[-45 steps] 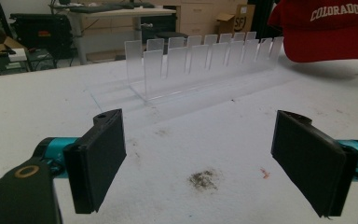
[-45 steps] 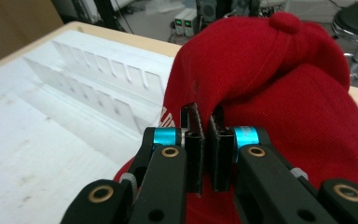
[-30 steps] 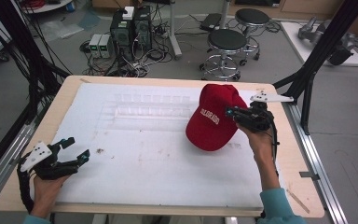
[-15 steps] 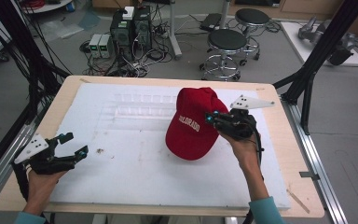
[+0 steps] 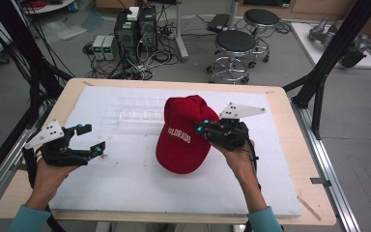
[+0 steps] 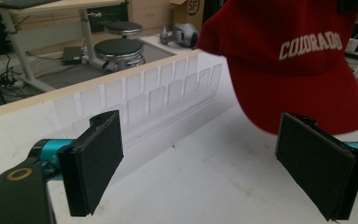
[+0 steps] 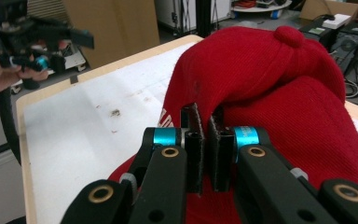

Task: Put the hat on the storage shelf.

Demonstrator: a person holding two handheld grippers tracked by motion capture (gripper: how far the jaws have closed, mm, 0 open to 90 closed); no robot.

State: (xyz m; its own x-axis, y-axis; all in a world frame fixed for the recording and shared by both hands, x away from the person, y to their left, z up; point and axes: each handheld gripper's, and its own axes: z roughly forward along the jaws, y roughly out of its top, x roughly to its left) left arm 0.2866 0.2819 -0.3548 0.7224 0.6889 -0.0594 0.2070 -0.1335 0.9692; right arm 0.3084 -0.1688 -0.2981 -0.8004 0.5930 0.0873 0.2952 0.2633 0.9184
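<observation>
From the high view, a wooden table (image 5: 290, 145) carries a white board (image 5: 125, 179). A red cap (image 5: 183, 133) with white lettering sits near the middle of the board, a little toward the right edge. The right claw (image 5: 205, 129), held in a person's right hand (image 5: 239, 162), is clamped on the cap's right side. The left claw (image 5: 91, 140) is held over the board's left edge with its jaws apart, well clear of the cap. A clear plastic rack (image 5: 135, 108) lies toward the far edge, just left of the cap.

In the left gripper view, the two black pads (image 6: 95, 165) stand wide apart with nothing between them. The red cap (image 6: 298, 65) reads "COLORADO" and hangs beyond them on the right, and the clear rack (image 6: 158, 95) runs along the board behind.

In the right gripper view, the right claw (image 7: 204, 140) pinches a fold of the red cap (image 7: 284, 98), its jaws almost together. The left claw (image 7: 37, 35) shows far off at the top left.
</observation>
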